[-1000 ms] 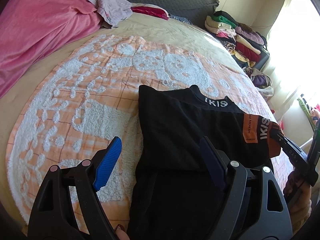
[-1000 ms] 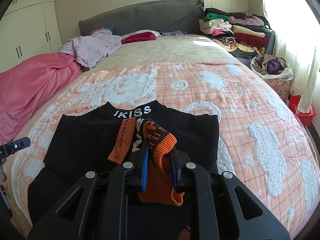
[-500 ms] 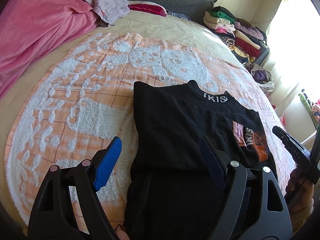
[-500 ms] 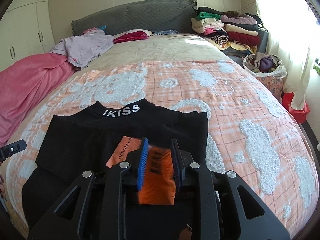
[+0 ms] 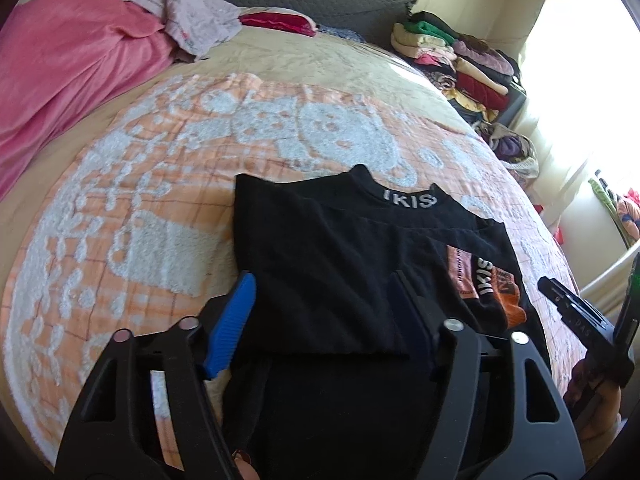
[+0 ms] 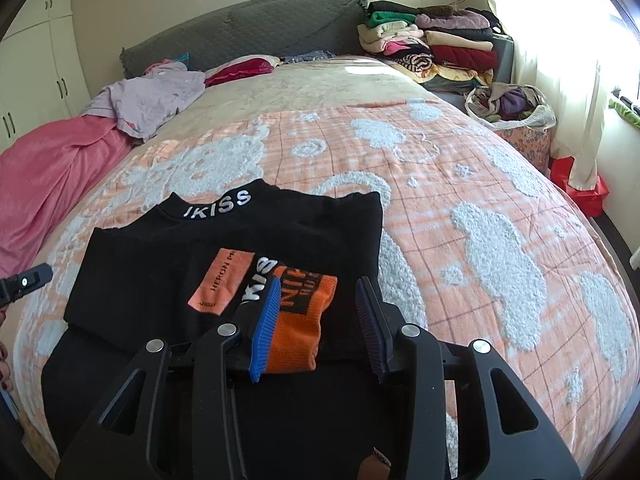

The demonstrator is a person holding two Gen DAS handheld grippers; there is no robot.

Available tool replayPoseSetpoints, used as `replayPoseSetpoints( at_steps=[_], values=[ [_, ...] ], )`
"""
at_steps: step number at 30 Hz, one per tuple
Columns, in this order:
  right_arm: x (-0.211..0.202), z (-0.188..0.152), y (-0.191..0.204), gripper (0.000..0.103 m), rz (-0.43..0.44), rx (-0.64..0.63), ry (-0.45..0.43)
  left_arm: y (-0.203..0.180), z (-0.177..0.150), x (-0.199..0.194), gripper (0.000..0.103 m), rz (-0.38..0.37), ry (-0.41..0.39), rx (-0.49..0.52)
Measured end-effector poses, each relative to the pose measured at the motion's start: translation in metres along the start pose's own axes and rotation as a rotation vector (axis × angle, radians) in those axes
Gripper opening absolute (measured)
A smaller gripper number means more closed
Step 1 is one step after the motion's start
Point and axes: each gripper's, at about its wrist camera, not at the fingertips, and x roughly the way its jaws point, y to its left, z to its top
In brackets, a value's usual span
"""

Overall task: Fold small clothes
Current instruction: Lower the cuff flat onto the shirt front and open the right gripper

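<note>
The black top [image 6: 224, 264] lies flat on the orange-and-white blanket [image 6: 460, 184], near the bed's near edge, collar with its white lettering toward the headboard [image 6: 248, 28]. Its sleeve is folded across the chest, and the orange cuff [image 6: 308, 320] rests on the black fabric beside an orange patch [image 6: 222, 280].

Right gripper [image 6: 320, 320]: fingers now spread wide either side of the cuff. Half a second ago they were clamped on it, and a second ago they held it raised off the garment; the cuff is now released and lying flat.

Left gripper [image 5: 324, 312]: fingers wide apart, holding nothing, blue pad [image 5: 232, 324] at the garment's left edge over the folded left side. Its spread is unchanged across the earlier frames.

A clothes stack [image 6: 432, 44] stands past the bed's far right corner.
</note>
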Motion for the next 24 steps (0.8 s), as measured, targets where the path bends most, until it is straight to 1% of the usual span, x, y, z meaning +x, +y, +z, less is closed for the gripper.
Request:
replayPoseSetpoints(
  at_steps=[4, 7, 10, 12, 14, 15, 17, 21, 24],
  values=[
    [0.002, -0.004, 0.011, 0.038, 0.024, -0.024, 0.014, -0.016, 0.002, 0.011, 0.042, -0.019, 0.020, 0.041],
    [0.005, -0.005, 0.028, 0.038, 0.047, -0.069, 0.029, -0.027, 0.001, 0.023, 0.036, -0.013, 0.047, 0.079],
    [0.007, -0.005, 0.044, 0.038, 0.073, -0.101, 0.040, -0.031, -0.002, 0.041, 0.036, 0.007, 0.094, 0.109],
    [0.008, -0.004, 0.055, 0.038, 0.088, -0.124, 0.043, -0.027, -0.008, 0.053, 0.036, 0.032, 0.132, 0.116],
    [0.009, -0.003, 0.063, 0.038, 0.100, -0.140, 0.047, -0.019, -0.014, 0.063, 0.037, 0.058, 0.164, 0.103],
    [0.010, -0.002, 0.068, 0.038, 0.108, -0.144, 0.049, -0.012, -0.017, 0.067, 0.038, 0.050, 0.171, 0.080],
    [0.012, -0.002, 0.076, 0.038, 0.125, -0.153, 0.058, -0.004, -0.019, 0.068, 0.038, 0.019, 0.169, 0.044],
    [0.018, -0.003, 0.087, 0.038, 0.146, -0.167, 0.069, -0.004, -0.022, 0.066, 0.038, 0.014, 0.160, 0.053],
    [0.026, -0.002, 0.089, 0.038, 0.151, -0.148, 0.091, -0.004, -0.021, 0.067, 0.038, 0.008, 0.162, 0.048]
  ],
)
